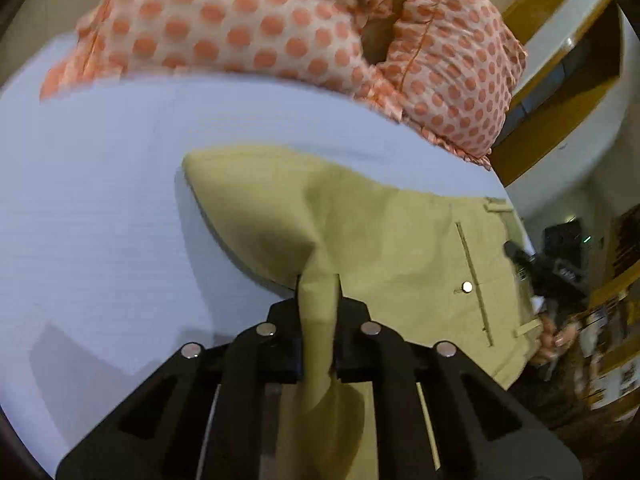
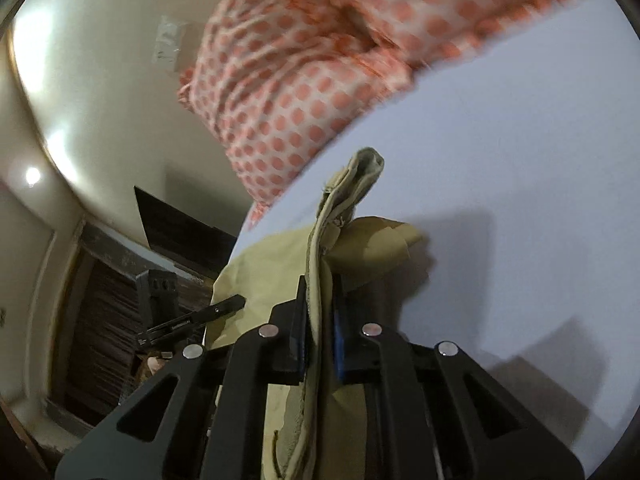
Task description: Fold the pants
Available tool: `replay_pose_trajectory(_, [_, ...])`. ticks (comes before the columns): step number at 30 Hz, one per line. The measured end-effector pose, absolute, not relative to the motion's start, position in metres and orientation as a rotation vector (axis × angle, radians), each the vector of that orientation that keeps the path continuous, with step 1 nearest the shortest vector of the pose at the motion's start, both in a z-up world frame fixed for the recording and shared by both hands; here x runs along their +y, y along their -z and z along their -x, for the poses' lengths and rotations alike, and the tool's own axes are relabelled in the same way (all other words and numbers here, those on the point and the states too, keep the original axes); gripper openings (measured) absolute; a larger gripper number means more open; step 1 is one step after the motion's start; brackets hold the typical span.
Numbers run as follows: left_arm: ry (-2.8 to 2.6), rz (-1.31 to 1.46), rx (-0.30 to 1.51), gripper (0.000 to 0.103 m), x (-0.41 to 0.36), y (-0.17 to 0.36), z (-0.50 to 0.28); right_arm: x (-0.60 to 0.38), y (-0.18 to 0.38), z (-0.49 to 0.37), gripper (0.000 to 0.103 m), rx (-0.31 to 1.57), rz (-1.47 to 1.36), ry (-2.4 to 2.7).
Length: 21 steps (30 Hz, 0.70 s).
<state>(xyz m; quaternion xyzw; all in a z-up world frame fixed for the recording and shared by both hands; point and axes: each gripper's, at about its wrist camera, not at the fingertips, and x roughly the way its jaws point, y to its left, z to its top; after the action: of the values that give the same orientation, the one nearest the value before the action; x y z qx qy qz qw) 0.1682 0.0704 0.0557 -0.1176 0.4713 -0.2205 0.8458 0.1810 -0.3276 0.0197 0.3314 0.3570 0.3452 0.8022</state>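
Left wrist view first: we've got our left gripper [image 1: 319,280] pinched tight on a ridge of the khaki pants [image 1: 400,248], with the fabric bunched up between the two fingers and running back under the camera. The pants are spread on the white bed [image 1: 100,208], out toward its right edge from this angle, and we can see a welt pocket with a small shiny button [image 1: 467,287] facing up. At the far edge of the bed there's an orange polka-dot pillow [image 1: 280,28], a bit blurry. Off the bed's right edge we can just make out the right gripper [image 1: 516,254] touching the waist end of the pants, with a hand [image 1: 554,340] behind it.

Right wrist view: our right gripper [image 2: 320,288] is clamped on a thick folded band of the pants [image 2: 320,264], looks like the waistband, which sticks up past the fingertips. The rest of the cloth drapes off the bed's [image 2: 520,184] left edge here. The left gripper [image 2: 228,304] shows at that edge, its tip against the fabric. Same polka-dot pillow [image 2: 300,92] at the far side.
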Motion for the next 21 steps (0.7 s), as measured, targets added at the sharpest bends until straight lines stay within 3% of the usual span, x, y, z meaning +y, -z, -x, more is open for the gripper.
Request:
replay_pose_trajectory(6, [0.354, 0.108, 0.840, 0.008, 0.035, -0.088, -0.234, -0.338, -0.065, -0.247, 0.010, 0.657, -0.637, -0.607])
replay_pose_trajectory(11, [0.185, 0.034, 0.947, 0.023, 0.022, -0.051, -0.287, -0.341, -0.030, -0.299, 0.018, 0.824, -0.438, -0.254])
replay_pose_trajectory(13, [0.158, 0.045, 0.918, 0.034, 0.032, -0.055, -0.275, -0.353, -0.027, -0.288, 0.018, 0.795, -0.448, -0.230])
replay_pose_trajectory(14, [0.145, 0.035, 0.886, 0.037, 0.038, -0.061, -0.262, -0.359, -0.031, -0.280, 0.022, 0.759, -0.463, -0.227])
replay_pose_trajectory(16, [0.178, 0.055, 0.849, 0.043, 0.044, -0.071, -0.245, -0.365, -0.039, -0.267, 0.039, 0.708, -0.492, -0.281])
replay_pose_trajectory(17, [0.243, 0.093, 0.839, 0.044, 0.046, -0.076, -0.233, -0.362, -0.042, -0.263, 0.057, 0.705, -0.499, -0.339])
replay_pose_trajectory(18, [0.282, 0.114, 0.838, 0.047, 0.045, -0.078, -0.230, -0.356, -0.044, -0.263, 0.064, 0.712, -0.495, -0.374])
replay_pose_trajectory(21, [0.418, 0.157, 0.888, 0.054, 0.026, -0.072, -0.223, -0.328, -0.038, -0.272, 0.066, 0.784, -0.457, -0.458])
